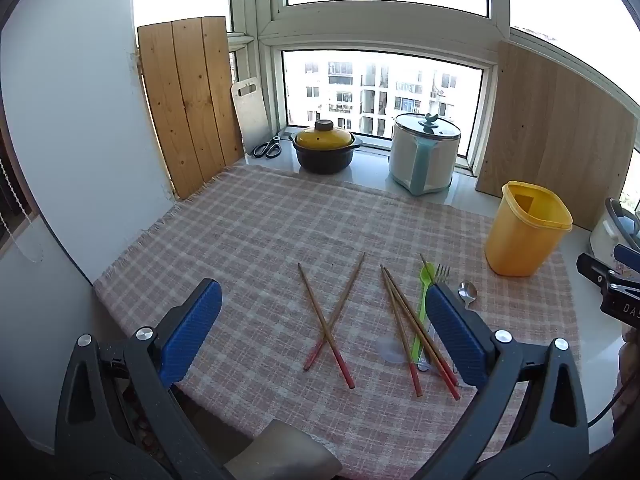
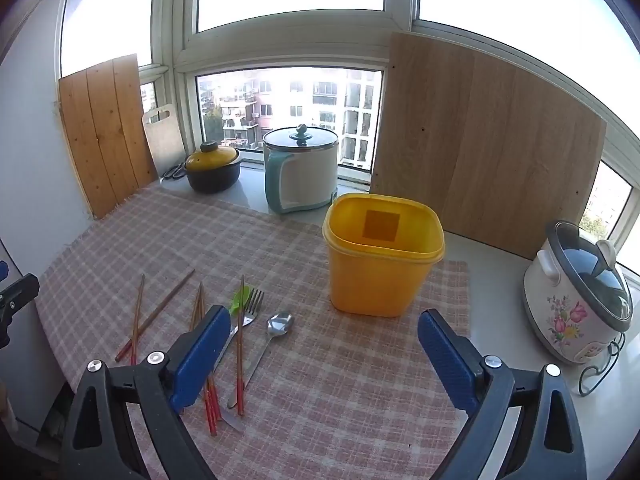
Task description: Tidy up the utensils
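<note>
Jaws wide on both grippers, nothing held, utensils all loose on the checked cloth.

Left gripper [image 1: 324, 328] hangs over the crossed chopsticks [image 1: 330, 322], their long axes running away from it, red tips nearest. Right gripper [image 2: 324, 354] sits just right of the steel spoon [image 2: 267, 350], fork [image 2: 248, 312], green spoon [image 2: 240, 298] and second chopstick pair [image 2: 206, 360], and is the nearer one to the empty yellow container [image 2: 380, 264], upright ahead on the worktop.
</note>
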Tool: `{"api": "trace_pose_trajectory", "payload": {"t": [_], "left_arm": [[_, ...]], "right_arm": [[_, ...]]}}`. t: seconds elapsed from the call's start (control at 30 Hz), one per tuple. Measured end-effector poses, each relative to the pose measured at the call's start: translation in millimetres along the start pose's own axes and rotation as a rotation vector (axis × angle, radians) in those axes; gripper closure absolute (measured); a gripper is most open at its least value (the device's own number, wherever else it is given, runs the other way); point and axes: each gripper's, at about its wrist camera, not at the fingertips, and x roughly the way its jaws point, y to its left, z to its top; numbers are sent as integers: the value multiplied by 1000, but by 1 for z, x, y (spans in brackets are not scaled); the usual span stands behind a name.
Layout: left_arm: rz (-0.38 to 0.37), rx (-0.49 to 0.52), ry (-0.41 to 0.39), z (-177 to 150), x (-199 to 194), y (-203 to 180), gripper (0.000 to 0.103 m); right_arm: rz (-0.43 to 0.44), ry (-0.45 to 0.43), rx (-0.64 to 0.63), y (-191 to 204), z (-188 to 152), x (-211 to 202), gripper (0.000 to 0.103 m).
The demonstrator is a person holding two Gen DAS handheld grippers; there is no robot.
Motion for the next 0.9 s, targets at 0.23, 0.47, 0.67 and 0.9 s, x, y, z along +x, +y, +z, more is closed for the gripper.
{"api": "trace_pose_trajectory", "payload": {"t": [0.23,0.47,0.67,0.9], "left_arm": [[17,14,-23,2,-8,1,0],[24,6,-30,2,-10,3,0],[27,4,-32,3,-12,4,0],[28,5,-31,2,-11,4,0]], "right_arm": [[-6,2,-1,1,0,0,5],[16,1,-1,1,-2,1,4],[8,18,15,-2,-5,5,4],[-20,17,3,-1,-4,7,4]]}}
